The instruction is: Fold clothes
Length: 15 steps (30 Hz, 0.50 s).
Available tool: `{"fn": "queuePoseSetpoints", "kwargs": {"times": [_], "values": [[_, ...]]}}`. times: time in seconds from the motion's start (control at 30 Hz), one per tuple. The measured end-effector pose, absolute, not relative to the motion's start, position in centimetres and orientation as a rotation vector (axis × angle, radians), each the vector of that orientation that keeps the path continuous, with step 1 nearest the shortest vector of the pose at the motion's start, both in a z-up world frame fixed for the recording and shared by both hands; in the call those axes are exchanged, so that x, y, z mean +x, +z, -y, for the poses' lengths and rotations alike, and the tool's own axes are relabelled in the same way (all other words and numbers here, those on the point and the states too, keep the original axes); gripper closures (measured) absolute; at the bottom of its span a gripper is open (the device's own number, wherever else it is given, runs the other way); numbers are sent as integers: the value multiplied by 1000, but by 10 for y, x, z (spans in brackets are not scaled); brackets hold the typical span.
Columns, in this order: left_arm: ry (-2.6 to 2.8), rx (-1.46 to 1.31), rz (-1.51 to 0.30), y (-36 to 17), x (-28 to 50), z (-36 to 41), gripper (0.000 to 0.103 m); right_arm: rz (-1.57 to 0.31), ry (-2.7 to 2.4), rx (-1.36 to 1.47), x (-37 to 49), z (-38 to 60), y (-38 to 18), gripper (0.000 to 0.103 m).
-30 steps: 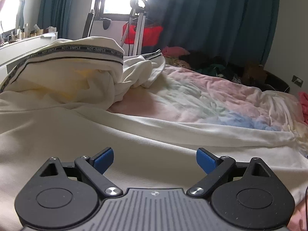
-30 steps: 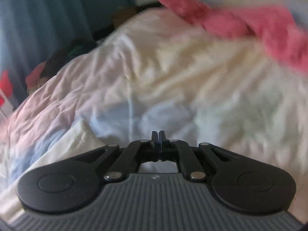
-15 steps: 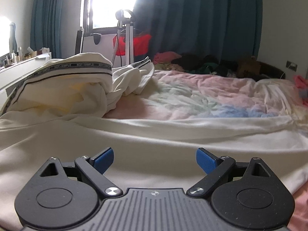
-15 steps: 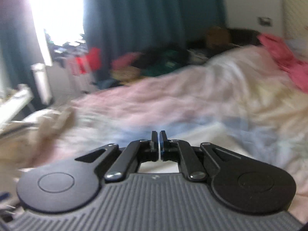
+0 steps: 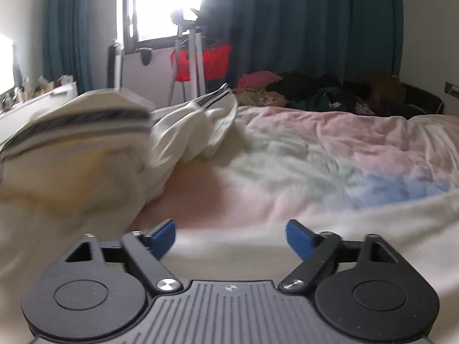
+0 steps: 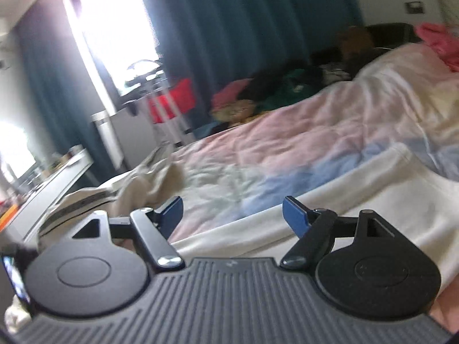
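Note:
A cream garment (image 5: 86, 177) with dark striped bands lies spread and bunched on the bed; its heaped part rises at the left of the left wrist view and a flat part runs under my left gripper (image 5: 231, 233). That gripper is open and empty just above the cloth. In the right wrist view the same cream garment (image 6: 358, 200) stretches across the front, with its bunched part at the left. My right gripper (image 6: 232, 210) is open and empty above it.
The bed carries a pastel pink, green and blue quilt (image 5: 330, 154). A heap of dark and pink clothes (image 5: 301, 91) lies at its far edge before teal curtains. A red item on a white stand (image 5: 200, 60) is by the window. A white counter (image 6: 54, 180) runs along the left.
My right gripper has opened from shut and has swung left toward the window side. My left gripper stays open and has shifted forward over the cream garment.

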<state>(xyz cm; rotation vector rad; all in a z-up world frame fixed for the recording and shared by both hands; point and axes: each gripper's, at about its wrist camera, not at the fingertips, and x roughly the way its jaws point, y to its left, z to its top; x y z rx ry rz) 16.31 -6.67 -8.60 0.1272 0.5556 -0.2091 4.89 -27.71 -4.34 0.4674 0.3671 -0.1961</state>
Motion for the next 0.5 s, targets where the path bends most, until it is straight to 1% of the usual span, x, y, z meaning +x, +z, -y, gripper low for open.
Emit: {"fn": "queuePoseSetpoints", "kwargs": {"times": [0.13,0.2,0.27,0.37,0.4,0.43,0.47,0.5], "values": [[-156,225,-526,-99,236,114,30,-358,-288,479,59,291,-62,25],[-120,274,-519,-108,270,134,35,-352,-316,510,67,300,-70,25],[-67,329,-511,-117,304,152,38,-355,-340,525,79,308,-79,25],[59,416,-488,-129,348,172,38,-358,-369,531,96,319,-94,25],[99,443,-488,-132,361,176,40,-365,-374,537,100,322,-98,25],[135,469,-490,-137,374,179,43,-372,-379,544,105,325,-103,25],[163,491,-493,-140,386,181,52,-380,-382,555,110,328,-108,25],[166,497,-498,-141,393,181,65,-388,-385,566,114,331,-112,25]]}}
